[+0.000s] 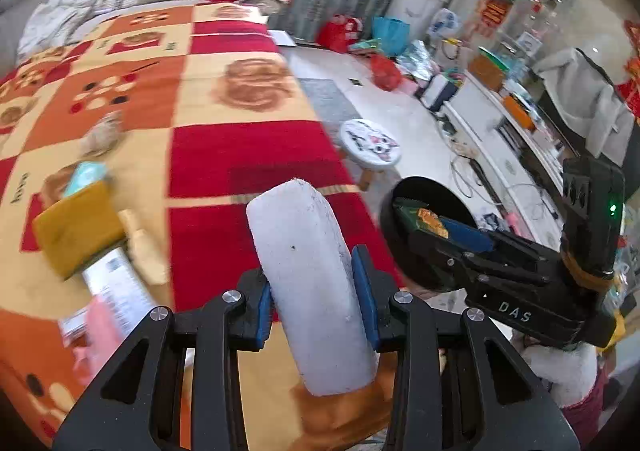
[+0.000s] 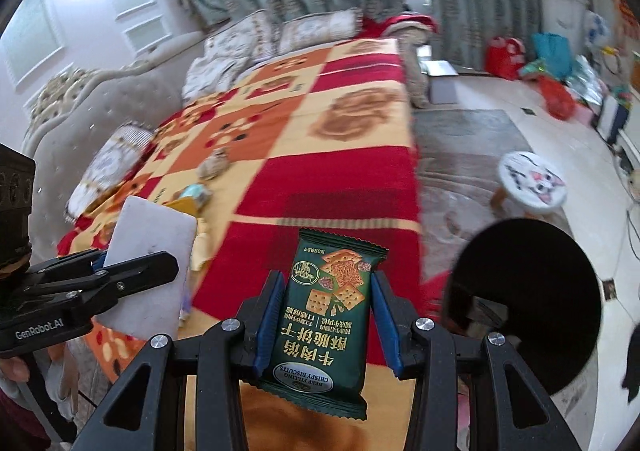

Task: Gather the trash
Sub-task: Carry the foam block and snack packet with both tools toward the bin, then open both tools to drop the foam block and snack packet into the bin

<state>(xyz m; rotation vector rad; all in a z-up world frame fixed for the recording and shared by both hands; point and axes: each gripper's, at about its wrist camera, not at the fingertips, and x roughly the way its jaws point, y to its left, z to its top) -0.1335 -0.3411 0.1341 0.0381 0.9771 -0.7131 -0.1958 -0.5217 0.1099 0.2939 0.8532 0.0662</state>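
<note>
My left gripper (image 1: 316, 287) is shut on a white foam block (image 1: 308, 271), which stands up between the blue pads above the bed. My right gripper (image 2: 322, 315) is shut on a green biscuit packet (image 2: 328, 315). In the left wrist view the right gripper (image 1: 444, 229) holds that packet (image 1: 424, 217) over the mouth of a black bin (image 1: 420, 203). The same black bin (image 2: 524, 299) stands to the right of the bed in the right wrist view, where the left gripper (image 2: 132, 263) and its foam block (image 2: 152, 247) show at the left. More trash lies on the bed: a yellow box (image 1: 76, 231), papers (image 1: 116, 287) and a crumpled wad (image 1: 102, 135).
The bed carries a red, orange and yellow checked blanket (image 1: 224, 155) with pillows at its head. On the floor stand a small round stool with a cat print (image 1: 370, 143), bags (image 1: 384, 71) and a long low cabinet (image 1: 500, 155) with cables. Curtains hang behind.
</note>
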